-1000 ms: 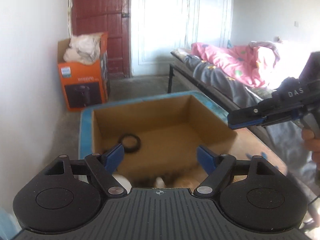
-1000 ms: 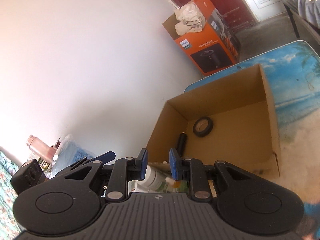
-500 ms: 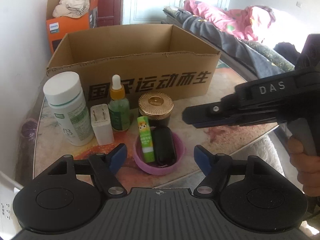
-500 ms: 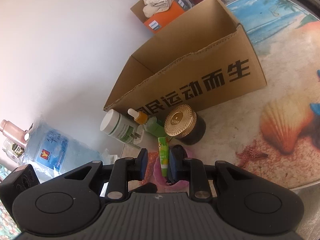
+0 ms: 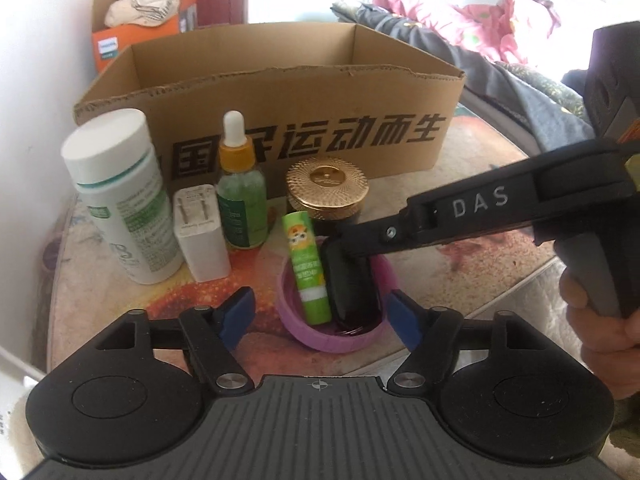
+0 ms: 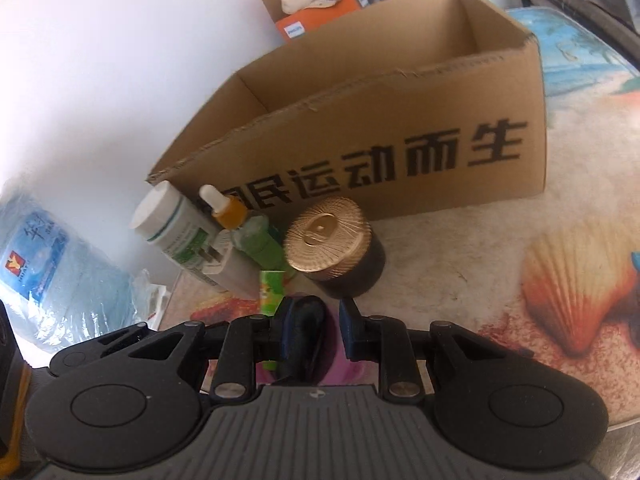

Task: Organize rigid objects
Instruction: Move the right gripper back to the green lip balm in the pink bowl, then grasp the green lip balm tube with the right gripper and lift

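— The glossy black oblong case [image 5: 352, 280]: where is it found?
— It is laid in the round purple plastic bowl [image 5: 332, 344], beside the green lip-balm tube [image 5: 306, 268], in front of the brown cardboard box [image 5: 304, 136].
— Is it clamped by the right gripper [image 6: 316, 316]?
— No. Those jaws are being opened, with the case between them. The left gripper [image 5: 320, 312] is spread wide astride the bowl, nothing gripped, and is being opened too.

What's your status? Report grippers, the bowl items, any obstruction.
Left gripper opening, nothing between its jaws, straddling purple bowl. Right gripper opening around black case in bowl. Green tube crowds the case.
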A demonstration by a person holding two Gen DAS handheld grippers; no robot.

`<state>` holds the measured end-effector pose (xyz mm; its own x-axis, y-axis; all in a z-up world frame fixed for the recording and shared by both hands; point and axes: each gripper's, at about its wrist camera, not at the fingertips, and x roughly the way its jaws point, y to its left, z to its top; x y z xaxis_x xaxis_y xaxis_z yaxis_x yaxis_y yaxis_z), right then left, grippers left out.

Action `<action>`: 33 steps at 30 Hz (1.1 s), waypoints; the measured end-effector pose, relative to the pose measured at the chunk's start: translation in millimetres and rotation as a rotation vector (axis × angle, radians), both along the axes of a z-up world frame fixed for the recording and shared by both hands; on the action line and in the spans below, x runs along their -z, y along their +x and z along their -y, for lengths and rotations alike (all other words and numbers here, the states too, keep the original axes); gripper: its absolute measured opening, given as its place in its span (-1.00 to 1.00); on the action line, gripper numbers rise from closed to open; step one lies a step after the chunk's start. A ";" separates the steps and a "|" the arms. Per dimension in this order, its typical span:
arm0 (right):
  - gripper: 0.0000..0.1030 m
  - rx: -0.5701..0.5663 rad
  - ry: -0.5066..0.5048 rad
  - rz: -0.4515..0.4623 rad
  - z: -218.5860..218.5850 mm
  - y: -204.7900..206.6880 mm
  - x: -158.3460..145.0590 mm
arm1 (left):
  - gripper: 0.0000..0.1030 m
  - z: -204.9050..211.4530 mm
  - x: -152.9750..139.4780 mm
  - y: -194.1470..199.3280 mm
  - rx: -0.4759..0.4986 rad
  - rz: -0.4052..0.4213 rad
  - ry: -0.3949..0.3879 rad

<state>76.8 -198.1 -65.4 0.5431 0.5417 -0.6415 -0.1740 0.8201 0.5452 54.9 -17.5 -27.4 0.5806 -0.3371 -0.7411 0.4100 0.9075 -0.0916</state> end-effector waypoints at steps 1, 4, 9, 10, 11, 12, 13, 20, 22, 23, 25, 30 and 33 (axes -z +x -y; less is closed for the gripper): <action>-0.36 -0.002 0.011 -0.008 1.1 0.3 2.1 | 0.46 0.2 1.5 1.6 0.007 -0.010 -0.011; -0.30 -0.007 0.018 -0.009 3.4 -1.0 4.3 | 0.45 3.1 3.9 3.2 0.014 -0.022 -0.025; -0.29 0.007 0.026 -0.014 12.8 -3.1 7.0 | 0.44 13.6 6.4 0.0 0.017 -0.025 -0.018; -0.29 0.015 0.030 -0.015 16.6 -3.6 7.7 | 0.43 16.9 6.2 -0.4 0.020 -0.024 -0.021; -0.29 0.025 0.031 -0.015 20.4 -4.0 8.0 | 0.44 20.2 6.2 -0.2 0.026 -0.025 -0.028; -0.29 0.036 0.031 -0.015 24.3 -4.8 8.4 | 0.44 23.6 6.0 0.1 0.031 -0.025 -0.033; -0.29 0.045 0.030 -0.016 26.6 -5.7 8.4 | 0.44 27.1 6.0 -0.4 0.039 -0.023 -0.037; -0.29 0.088 0.018 -0.002 46.8 -15.1 2.9 | 0.41 46.2 7.3 -6.5 0.100 0.009 -0.023; -0.29 0.084 0.024 0.017 50.7 -14.3 -0.1 | 0.41 41.4 3.9 -7.2 0.096 0.018 -0.036; -0.29 0.079 0.028 0.029 50.8 -14.3 -2.3 | 0.41 40.1 1.7 -7.1 0.090 0.027 -0.044; -0.29 0.057 0.037 0.055 47.5 -12.1 -9.1 | 0.40 33.3 -2.3 -5.6 0.071 0.044 -0.056; -0.29 -0.033 0.015 0.093 24.9 -0.8 -17.8 | 0.05 20.0 -1.7 9.8 0.017 0.031 -0.083; -0.29 -0.088 -0.018 0.106 8.6 5.5 -19.5 | -0.09 17.2 1.6 17.5 0.011 0.022 -0.100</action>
<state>82.3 -206.7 -45.9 0.5593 0.5790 -0.5933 -0.3011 0.8087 0.5053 72.4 -34.7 -29.0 0.5921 -0.4153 -0.6906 0.4224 0.8898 -0.1729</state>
